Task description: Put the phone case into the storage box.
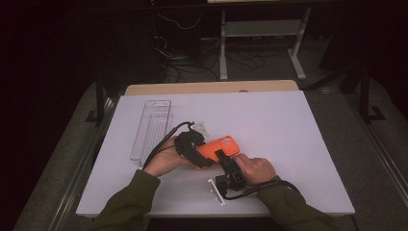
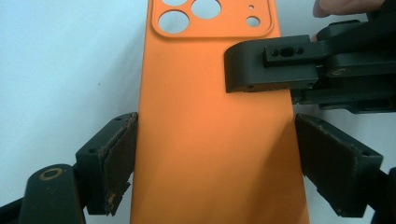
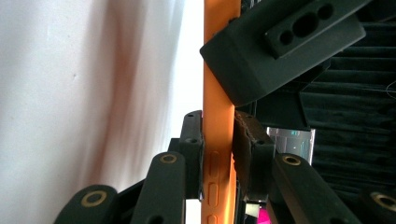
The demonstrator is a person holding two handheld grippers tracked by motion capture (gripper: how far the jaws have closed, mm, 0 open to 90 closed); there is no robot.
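An orange phone case (image 1: 222, 146) is held just above the white tabletop (image 1: 298, 144), its back with the camera cut-outs facing up. My left gripper (image 1: 207, 153) comes in from the left and is shut on it. In the left gripper view the orange phone case (image 2: 210, 116) fills the middle, and my left gripper (image 2: 215, 154) has one pad against each long edge. My right gripper (image 1: 222, 158) reaches in from the front right. In the right gripper view the case (image 3: 218, 93) is seen edge-on, and my right gripper (image 3: 218, 140) is shut on its front and back faces.
A clear plastic tray (image 1: 151, 127) lies lengthwise on the left part of the white tabletop. A wooden board edge (image 1: 211, 88) shows behind it. A white metal frame (image 1: 260, 29) and floor cables sit in the dark beyond. Open white surface extends to the right.
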